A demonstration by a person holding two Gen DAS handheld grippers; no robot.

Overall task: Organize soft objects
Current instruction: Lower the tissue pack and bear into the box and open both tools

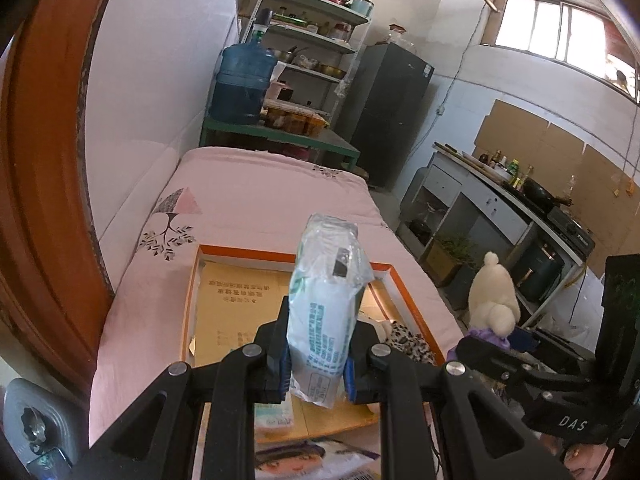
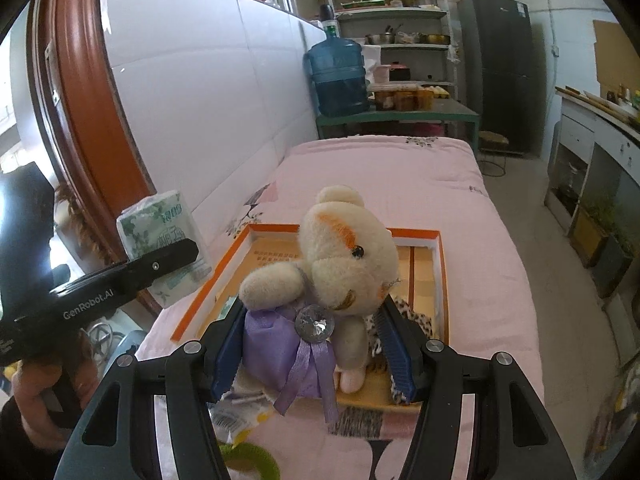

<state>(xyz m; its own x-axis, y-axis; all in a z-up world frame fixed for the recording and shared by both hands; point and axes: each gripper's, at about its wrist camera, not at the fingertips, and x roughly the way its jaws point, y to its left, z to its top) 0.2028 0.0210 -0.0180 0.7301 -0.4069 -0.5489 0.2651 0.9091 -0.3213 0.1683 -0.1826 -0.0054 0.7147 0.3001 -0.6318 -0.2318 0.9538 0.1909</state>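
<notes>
Tissue pack (image 1: 326, 312) clamped in left hand-held gripper (image 1: 316, 364); teddy bear (image 2: 320, 280) clamped in right hand-held gripper (image 2: 316, 344), both above orange-rimmed box (image 2: 440, 280) on pink bed (image 2: 400, 172); kitchen room. Box contents partly hidden.

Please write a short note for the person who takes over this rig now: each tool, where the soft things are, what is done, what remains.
Left tool: shut on the tissue pack, held above the orange-rimmed box.
Right tool: closed on the plush bear in its purple dress, also above the box.
In the box: a leopard-print soft item.
Left: put down pack and bear; a green item lies on the pink cover.
</notes>
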